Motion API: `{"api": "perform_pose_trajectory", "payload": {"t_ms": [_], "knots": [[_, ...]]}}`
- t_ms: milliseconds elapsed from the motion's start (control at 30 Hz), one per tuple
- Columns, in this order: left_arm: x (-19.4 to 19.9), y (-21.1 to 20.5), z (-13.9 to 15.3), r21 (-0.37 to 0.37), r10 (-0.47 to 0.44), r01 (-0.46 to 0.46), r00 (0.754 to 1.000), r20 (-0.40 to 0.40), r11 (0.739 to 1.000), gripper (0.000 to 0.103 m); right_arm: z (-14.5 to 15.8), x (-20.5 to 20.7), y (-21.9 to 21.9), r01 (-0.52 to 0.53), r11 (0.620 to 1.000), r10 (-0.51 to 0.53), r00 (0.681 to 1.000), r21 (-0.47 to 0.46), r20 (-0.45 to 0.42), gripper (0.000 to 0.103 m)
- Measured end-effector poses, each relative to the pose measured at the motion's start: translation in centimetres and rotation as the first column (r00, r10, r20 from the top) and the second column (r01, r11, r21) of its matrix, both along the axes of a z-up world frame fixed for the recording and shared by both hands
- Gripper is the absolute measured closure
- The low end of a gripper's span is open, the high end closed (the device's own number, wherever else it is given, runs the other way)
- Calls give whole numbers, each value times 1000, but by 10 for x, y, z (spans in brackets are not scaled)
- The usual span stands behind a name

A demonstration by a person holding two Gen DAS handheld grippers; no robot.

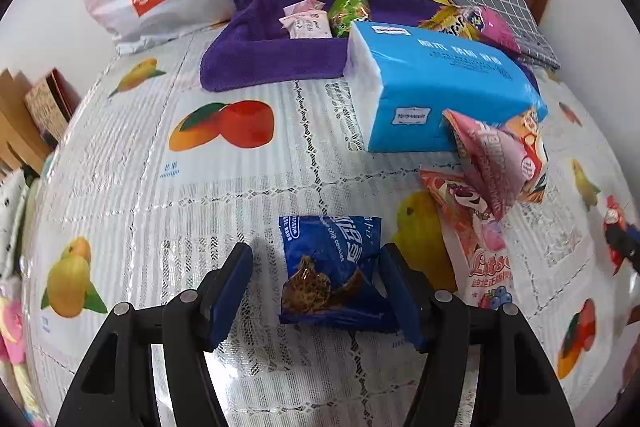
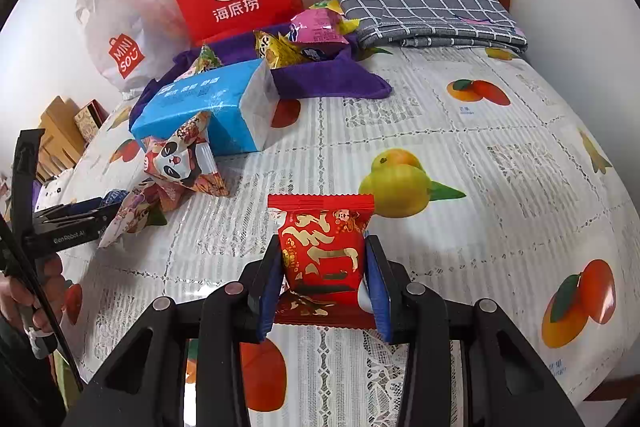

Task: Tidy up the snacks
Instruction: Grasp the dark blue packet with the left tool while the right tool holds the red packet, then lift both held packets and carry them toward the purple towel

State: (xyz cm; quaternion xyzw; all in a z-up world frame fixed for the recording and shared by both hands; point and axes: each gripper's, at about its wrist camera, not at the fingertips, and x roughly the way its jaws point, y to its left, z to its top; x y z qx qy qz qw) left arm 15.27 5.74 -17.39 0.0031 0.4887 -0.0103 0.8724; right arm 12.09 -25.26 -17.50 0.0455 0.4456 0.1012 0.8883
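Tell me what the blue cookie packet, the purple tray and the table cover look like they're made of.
Blue cookie packet: glossy plastic film, going by its crinkles and glare. Purple tray: soft, matte fabric, probably plush or microfibre, with a fuzzy nap. Table cover: likely shiny vinyl with a lace pattern, showing sheen.

From my right wrist view, the fruit-print plastic tablecloth (image 2: 460,131) lies bare ahead and to the right, giving open passage up to the folded grey checked cloth (image 2: 424,7). To the left, the blue tissue pack (image 2: 204,107) and the pink panda-print snack bag (image 2: 184,159) block the way toward the purple towel (image 2: 320,79). From my left wrist view, bare tablecloth runs ahead-left to that towel.
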Motion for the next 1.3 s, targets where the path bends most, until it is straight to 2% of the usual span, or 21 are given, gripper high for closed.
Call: {"api": "perform_pose_trajectory", "payload": {"t_ms": [100, 200, 300, 433, 700, 833, 1000, 1300], "knots": [[-3, 1, 0, -5, -10, 10, 1000, 21, 1000, 42, -1, -1, 1, 1, 1000, -1, 1000, -4, -5, 64], [-5, -1, 1, -5, -26, 26, 999, 36, 1000, 59, 0, -1, 3, 2, 1000, -2, 1000, -9, -7, 64], [-6, 0, 3, -16, -35, 35, 999, 32, 999, 61, 6, -4, 6, -3, 1000, 3, 1000, -10, 6, 64], [-12, 10, 6, -100, -23, 25, 999, 24, 995, 62, 15, -8, 12, -15, 1000, 16, 999, -20, 28, 64], [-27, 24, 18, -166, -6, 13, 999, 39, 986, 62, 32, -16, 32, -49, 999, 50, 998, -7, 49, 64], [-32, 22, 28, -172, -18, 27, 998, 55, 985, 62, 42, -20, 45, -61, 998, 61, 996, -13, 62, 64], [-33, 20, 43, -252, -29, 44, 998, 63, 967, 62, 54, -21, 58, -70, 997, 71, 995, -13, 63, 64], [-35, 6, 75, -255, -51, 80, 992, 118, 964, 62, 82, -24, 71, -81, 996, 84, 989, -31, 122, 64]]}}
